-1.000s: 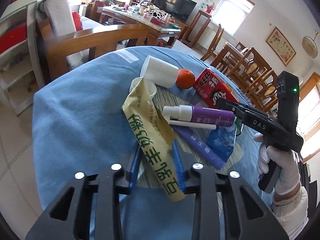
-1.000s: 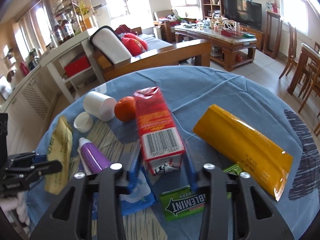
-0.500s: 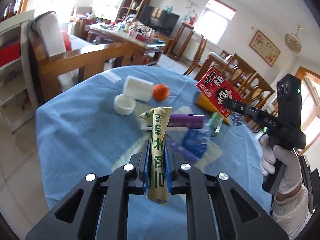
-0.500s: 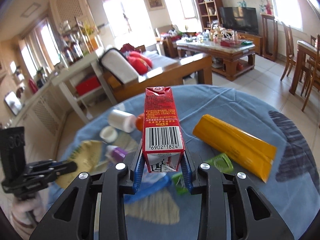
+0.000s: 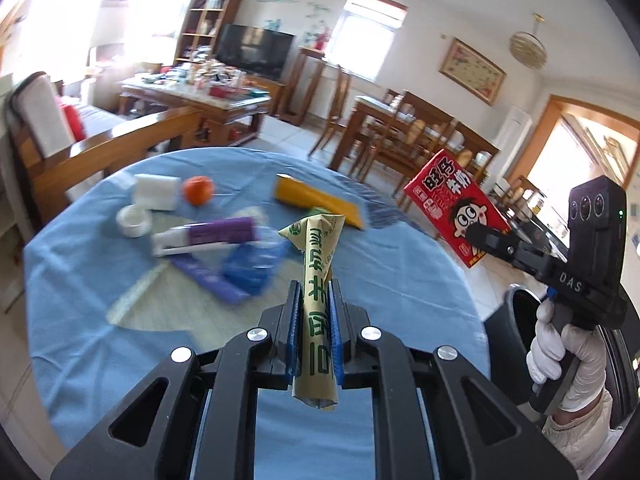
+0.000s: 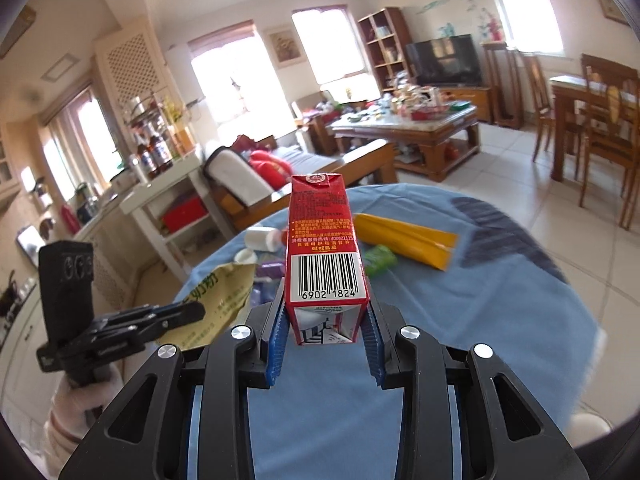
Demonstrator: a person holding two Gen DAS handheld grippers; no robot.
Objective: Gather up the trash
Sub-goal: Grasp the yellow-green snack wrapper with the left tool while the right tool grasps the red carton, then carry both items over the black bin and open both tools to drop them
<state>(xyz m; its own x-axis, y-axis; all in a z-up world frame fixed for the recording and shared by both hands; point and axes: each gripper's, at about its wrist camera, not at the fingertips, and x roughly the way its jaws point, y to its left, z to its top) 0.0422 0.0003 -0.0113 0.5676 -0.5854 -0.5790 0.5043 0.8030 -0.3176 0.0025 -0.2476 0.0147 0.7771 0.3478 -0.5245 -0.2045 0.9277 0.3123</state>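
The left gripper (image 5: 314,336) is clamped on a crinkled olive-yellow foil sachet with green lettering (image 5: 318,300), pinched flat between ribbed blue pads and lifted clear above the round table under a smooth blue cloth (image 5: 88,288). The right gripper (image 6: 326,338) grips a glossy red rectangular drink carton with a white barcode panel (image 6: 323,256) by its lower sides, also raised above the table.

On the cloth lie a purple plastic tube with a white cap (image 5: 204,234), a soft blue crumpled packet (image 5: 250,266) just beside it, a round orange fruit (image 5: 197,189), a white cylindrical jar on its side (image 5: 156,191) with its shallow white lid (image 5: 133,221) near, and a long flat yellow foil pouch (image 6: 404,238) next to a green gum pack (image 6: 378,260).
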